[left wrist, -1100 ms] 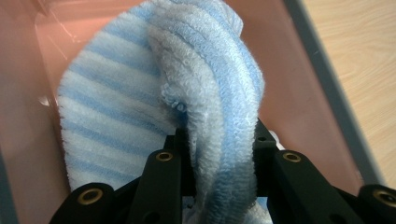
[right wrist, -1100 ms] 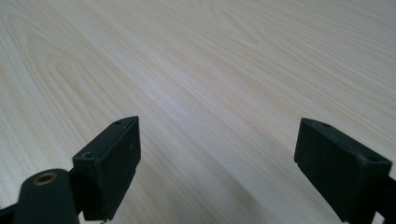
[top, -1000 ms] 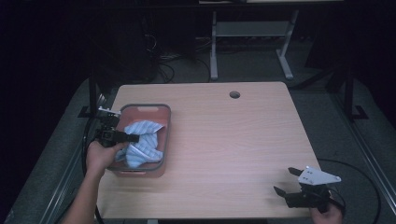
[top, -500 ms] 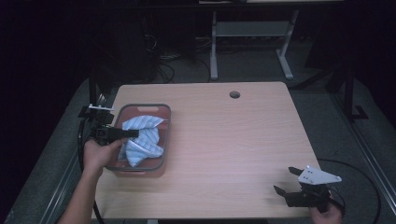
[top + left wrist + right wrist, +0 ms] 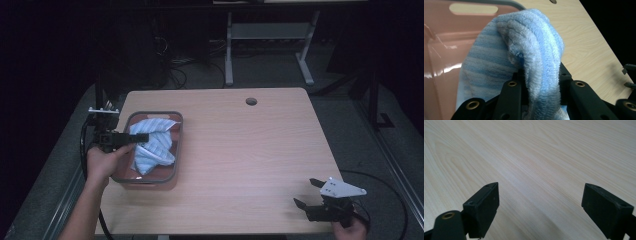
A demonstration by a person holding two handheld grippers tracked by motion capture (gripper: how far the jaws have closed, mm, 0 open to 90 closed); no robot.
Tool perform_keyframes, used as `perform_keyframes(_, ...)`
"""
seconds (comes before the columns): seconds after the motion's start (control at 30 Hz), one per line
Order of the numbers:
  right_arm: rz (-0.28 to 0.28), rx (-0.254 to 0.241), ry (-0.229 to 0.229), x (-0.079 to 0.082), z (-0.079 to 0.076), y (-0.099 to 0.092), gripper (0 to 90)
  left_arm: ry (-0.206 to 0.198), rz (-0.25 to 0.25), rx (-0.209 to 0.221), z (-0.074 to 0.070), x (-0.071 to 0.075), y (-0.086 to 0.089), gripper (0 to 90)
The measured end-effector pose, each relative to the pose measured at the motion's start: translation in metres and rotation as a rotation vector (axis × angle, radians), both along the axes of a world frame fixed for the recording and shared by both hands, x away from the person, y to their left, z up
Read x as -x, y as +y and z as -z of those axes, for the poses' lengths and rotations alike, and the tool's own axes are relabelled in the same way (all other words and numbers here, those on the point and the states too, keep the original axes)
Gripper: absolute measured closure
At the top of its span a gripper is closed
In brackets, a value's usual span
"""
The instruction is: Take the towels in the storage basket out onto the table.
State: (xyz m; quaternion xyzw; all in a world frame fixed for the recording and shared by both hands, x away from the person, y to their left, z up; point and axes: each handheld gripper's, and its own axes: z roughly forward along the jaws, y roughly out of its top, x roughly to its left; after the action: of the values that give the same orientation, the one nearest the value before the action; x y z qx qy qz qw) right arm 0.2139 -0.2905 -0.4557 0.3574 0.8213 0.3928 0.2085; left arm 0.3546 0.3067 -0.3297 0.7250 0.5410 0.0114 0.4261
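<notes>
— Fingers on the left gripper (image 5: 142,136) are pinched tight on a fold of the blue striped towel (image 5: 152,145); the left gripper view has the terry cloth (image 5: 534,57) bunched up between the two black jaws. Agree?

— Yes, clamped on the cloth. The towel itself lies in the pink bin (image 5: 177,150) at the left side of the table (image 5: 250,150), most of it heaped against the bin's far and right walls, with the gripped fold at its left part.

— So which step would you call this?

— I'd judge it the lift-out: the grasp is made and the bulk of the towel is not yet clear of the bin. The next move calls for raising the gripper high enough that the hanging cloth clears the grey rim, then carrying it right over the bare wood. Risk as I see it: the trailing end could drag on the rim and tip or shift the bin.

— And on the right?

— The right gripper (image 5: 307,192) sits at the near right corner, well apart from the bin, its jaws spread wide with nothing between them; its own view looks along them at plain table (image 5: 536,157). I'd guess it waits to take a corner of the towel once it comes across.
</notes>
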Motion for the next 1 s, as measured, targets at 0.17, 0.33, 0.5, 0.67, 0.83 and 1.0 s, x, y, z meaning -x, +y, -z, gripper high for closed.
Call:
perform_keyframes(0.17, 0.007, -0.003, -0.001, 0.0, -0.001, -0.001, 14.0, -0.021, 0.001, 0.008, -0.012, 0.002, 0.0, 71.9)
perform_keyframes(0.33, 0.008, -0.002, -0.003, 0.0, -0.001, -0.001, 14.0, -0.03, 0.006, 0.011, -0.023, 0.002, -0.003, 71.9)
perform_keyframes(0.5, 0.007, 0.0, -0.007, -0.001, -0.001, -0.001, 14.0, -0.05, 0.0, 0.007, -0.035, 0.002, -0.005, 71.8)
perform_keyframes(0.67, 0.009, 0.0, -0.007, -0.001, -0.002, -0.002, 14.0, -0.064, -0.002, 0.019, -0.046, 0.003, -0.007, 71.8)
perform_keyframes(0.83, 0.009, -0.001, -0.009, -0.001, -0.002, -0.003, 14.0, -0.077, -0.005, 0.028, -0.054, 0.003, -0.01, 71.8)
perform_keyframes(1.0, 0.006, -0.001, -0.011, -0.001, -0.002, -0.003, 14.0, -0.087, 0.005, 0.025, -0.062, 0.001, -0.017, 71.8)
